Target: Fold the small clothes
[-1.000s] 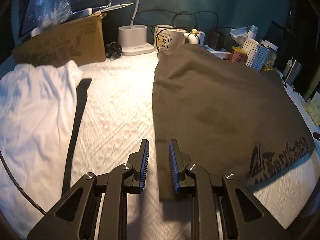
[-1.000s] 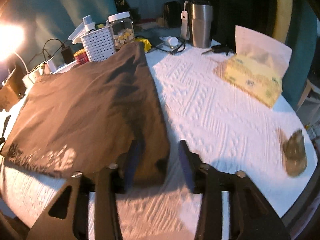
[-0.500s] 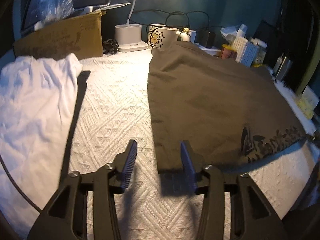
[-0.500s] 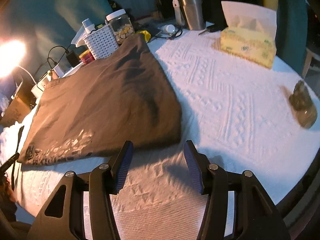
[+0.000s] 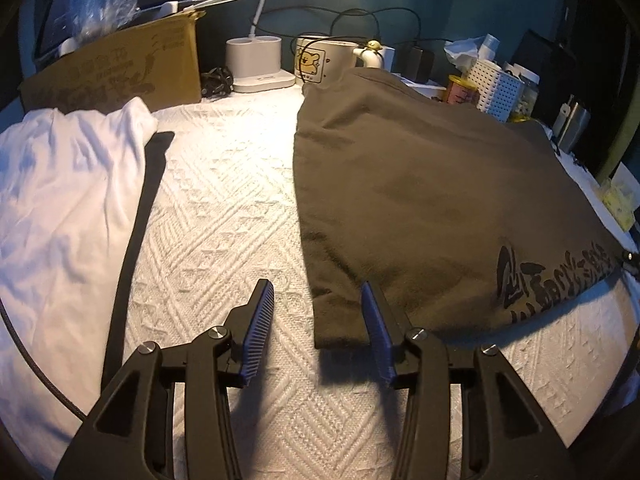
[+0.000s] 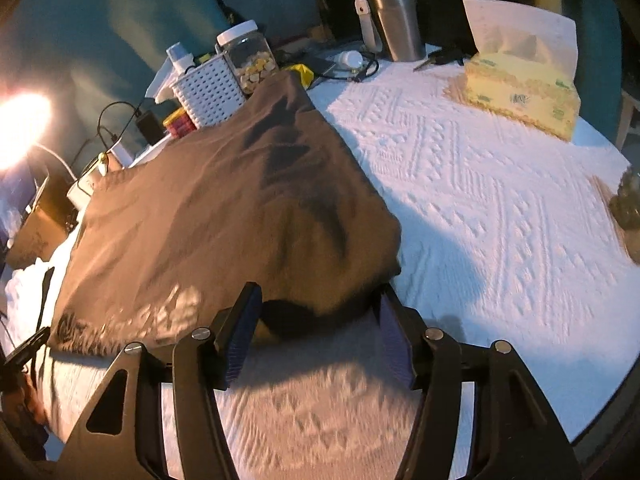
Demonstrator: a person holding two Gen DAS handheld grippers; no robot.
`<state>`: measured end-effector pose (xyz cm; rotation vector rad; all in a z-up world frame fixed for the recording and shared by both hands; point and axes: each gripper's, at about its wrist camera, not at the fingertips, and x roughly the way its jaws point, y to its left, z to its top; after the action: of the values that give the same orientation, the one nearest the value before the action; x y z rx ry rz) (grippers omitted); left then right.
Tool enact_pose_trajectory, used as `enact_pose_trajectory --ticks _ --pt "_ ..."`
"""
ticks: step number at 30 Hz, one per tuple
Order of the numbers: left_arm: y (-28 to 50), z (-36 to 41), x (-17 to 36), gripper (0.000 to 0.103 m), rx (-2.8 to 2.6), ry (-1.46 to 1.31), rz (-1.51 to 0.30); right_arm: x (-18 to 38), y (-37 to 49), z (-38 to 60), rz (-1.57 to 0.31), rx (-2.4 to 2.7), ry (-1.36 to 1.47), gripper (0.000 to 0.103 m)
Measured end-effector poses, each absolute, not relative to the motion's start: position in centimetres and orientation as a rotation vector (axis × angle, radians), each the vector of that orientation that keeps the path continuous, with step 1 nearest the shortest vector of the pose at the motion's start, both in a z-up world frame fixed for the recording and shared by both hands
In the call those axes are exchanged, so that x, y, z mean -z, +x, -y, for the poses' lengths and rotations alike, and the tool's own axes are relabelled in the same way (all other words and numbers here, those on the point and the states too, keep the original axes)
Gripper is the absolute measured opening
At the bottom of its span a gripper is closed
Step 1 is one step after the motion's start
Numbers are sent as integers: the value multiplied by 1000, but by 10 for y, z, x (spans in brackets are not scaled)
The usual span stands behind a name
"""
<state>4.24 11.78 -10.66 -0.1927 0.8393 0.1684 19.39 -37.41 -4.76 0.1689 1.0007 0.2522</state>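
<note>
A dark olive garment (image 5: 420, 184) with black print near its front hem lies folded flat on the white textured cloth (image 5: 224, 208). It also shows in the right wrist view (image 6: 224, 216). My left gripper (image 5: 318, 334) is open and empty, its jaws either side of the garment's near left corner. My right gripper (image 6: 320, 332) is open and empty, just in front of the garment's near right corner. A white garment (image 5: 60, 208) lies rumpled at the left.
Along the back stand a cardboard box (image 5: 116, 72), a white charger stand (image 5: 258, 66), a mug (image 5: 320, 60) and a white basket (image 5: 496, 88). A steel tumbler (image 6: 394, 16), a tissue box (image 6: 520, 88) and a small brown object (image 6: 628, 204) stand at the right.
My left gripper has opened and drawn back from the garment's left edge. My right gripper has let go of the right corner, backed off, then moved close to it again.
</note>
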Motion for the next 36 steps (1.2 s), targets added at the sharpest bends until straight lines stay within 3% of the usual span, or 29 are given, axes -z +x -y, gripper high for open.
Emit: enact_pose_trajectory --ticks 6,7,9,11,17,36 --pt "44 -114 107 46 -145 -200 -836 51 204 368 -952 -230 193 61" --pt "44 -112 107 45 -140 -192 -834 51 206 366 -952 -230 176 57" --pt "44 -108 108 41 -131 -173 -829 51 209 357 -965 -201 81 24" --pt "44 -103 108 16 -104 -161 -831 51 210 356 -966 -193 46 13" --pt "40 -95 103 7 -95 -153 -837 47 201 361 -950 -208 24 9" --pt "6 -61 91 6 11 -184 -860 29 161 410 -885 -160 75 9"
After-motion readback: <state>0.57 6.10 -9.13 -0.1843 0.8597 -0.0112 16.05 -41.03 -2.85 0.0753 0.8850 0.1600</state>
